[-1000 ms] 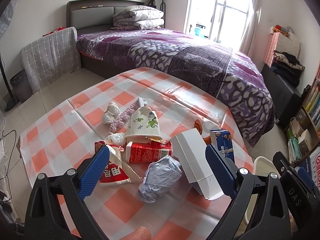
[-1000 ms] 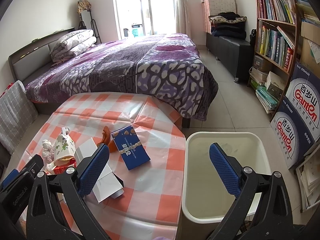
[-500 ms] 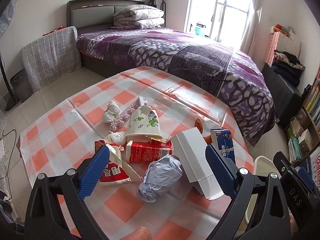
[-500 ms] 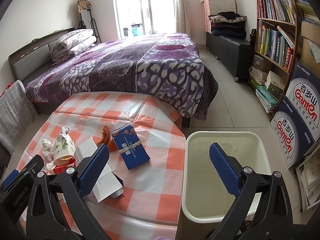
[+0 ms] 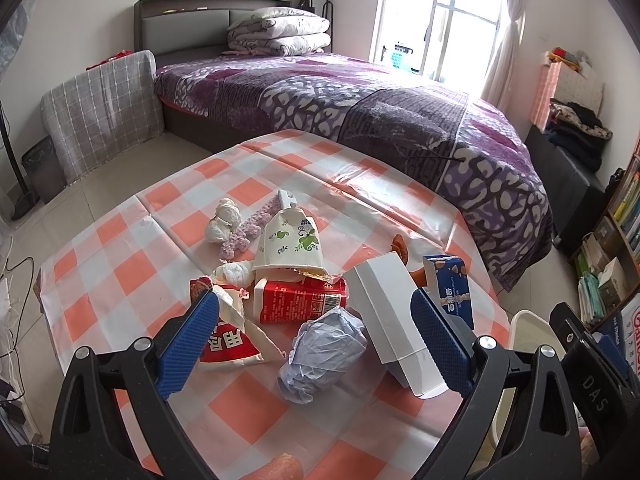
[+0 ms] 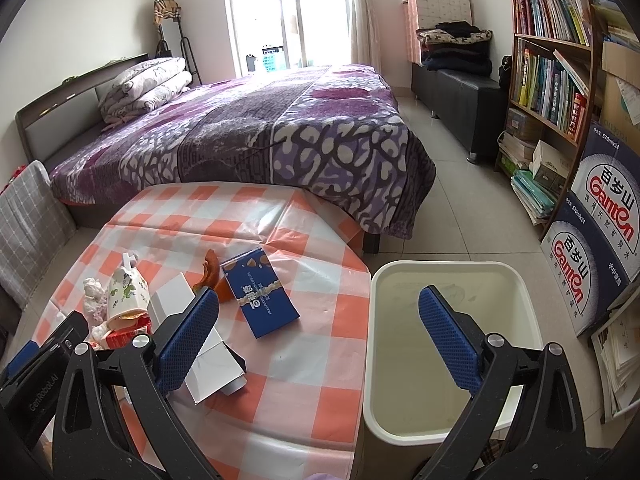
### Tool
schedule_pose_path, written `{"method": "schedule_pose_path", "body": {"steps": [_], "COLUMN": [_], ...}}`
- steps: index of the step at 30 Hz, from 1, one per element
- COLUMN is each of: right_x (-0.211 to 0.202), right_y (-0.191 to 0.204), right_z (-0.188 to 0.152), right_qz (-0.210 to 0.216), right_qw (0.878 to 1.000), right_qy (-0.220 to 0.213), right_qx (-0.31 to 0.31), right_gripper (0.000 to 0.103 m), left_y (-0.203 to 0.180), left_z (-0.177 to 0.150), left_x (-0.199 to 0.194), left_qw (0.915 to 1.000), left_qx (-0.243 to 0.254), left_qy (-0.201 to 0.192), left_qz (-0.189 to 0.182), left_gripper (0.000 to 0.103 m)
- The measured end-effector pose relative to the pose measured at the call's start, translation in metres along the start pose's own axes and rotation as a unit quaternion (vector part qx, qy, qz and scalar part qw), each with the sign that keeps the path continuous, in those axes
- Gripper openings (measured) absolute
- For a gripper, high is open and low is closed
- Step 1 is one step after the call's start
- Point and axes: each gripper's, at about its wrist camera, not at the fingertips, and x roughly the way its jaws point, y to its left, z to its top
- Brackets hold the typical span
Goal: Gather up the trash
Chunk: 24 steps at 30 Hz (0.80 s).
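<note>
- Both the left tongs and the right tongs were wide open, holding nothing.
- The trash lay at lower centre on the desk; the bin stood at lower right.
- The crowded pile might cause a slipped grasp.

My left tool and right tool look alike: black speckled plastic frames, silver screws at the joints, and blue knurled pads lining each finger's inner face.

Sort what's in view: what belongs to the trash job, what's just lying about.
Job: crumpled blue paper, red carton, white box, blue box, torn red packet, bin.

Lying about: bed, bookshelf, folded quilts.
</note>
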Motion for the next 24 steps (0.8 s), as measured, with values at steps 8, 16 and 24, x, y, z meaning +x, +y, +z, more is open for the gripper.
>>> {"method": "schedule_pose_path", "body": {"steps": [8,16,24], "right_x": [0.0,0.0,-0.0005], "right_y": [-0.0001,-0.0002,0.0002], "right_z": [0.0004,0.0003,0.0023], "right_qz": [0.0,0.0,0.001], "right_qw": [1.0,1.0,1.0], "right_qy": [0.001,0.002,0.003], "right_qx": [0.0,0.001,0.001], "right_gripper": [0.096,0.096,0.096], "left_y": [0.0017,0.0052,0.0055], "left_z": [-0.0018,-0.0087,-0.009], "left_x": [0.0031,0.004,0.0044], "left_qw": [1.0,1.0,1.0], "left_qx": [0.0,-0.001,-0.001], "left_qy": [0.001,0.002,0.003], "left_qz": [0.0,0.0,0.001], "left_gripper": [0.094,0.094,0.094]}}
